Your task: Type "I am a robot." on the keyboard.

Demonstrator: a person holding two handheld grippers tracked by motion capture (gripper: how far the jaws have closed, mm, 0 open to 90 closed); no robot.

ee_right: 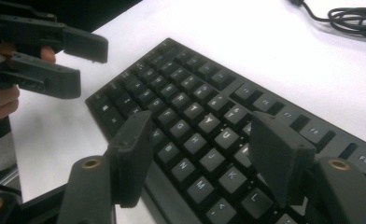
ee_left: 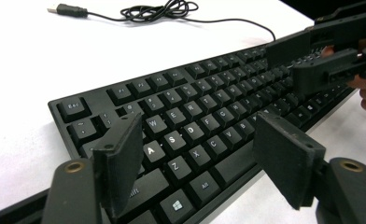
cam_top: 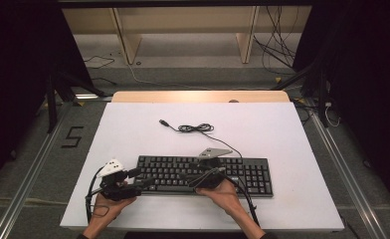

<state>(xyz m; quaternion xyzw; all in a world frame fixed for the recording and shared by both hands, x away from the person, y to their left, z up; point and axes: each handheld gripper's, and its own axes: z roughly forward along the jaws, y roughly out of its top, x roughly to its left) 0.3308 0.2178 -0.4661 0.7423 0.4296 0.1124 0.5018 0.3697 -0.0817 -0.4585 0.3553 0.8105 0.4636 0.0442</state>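
L gripper (ee_left: 200,158) and R gripper (ee_right: 202,154) both gape wide, holding nothing, poised over the front edge of the black keyboard (cam_top: 203,174) lying mid-table with its USB cable (cam_top: 195,128) loose behind. Probably just let go; next, back both clear without nudging the keys.

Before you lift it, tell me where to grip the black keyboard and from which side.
Grip the keyboard by its near long edge, one gripper toward each end, coming in from the person's side. It lies flat and long on the white table, so a low, thin edge suits open jaws; the left gripper and right gripper are probably well placed.
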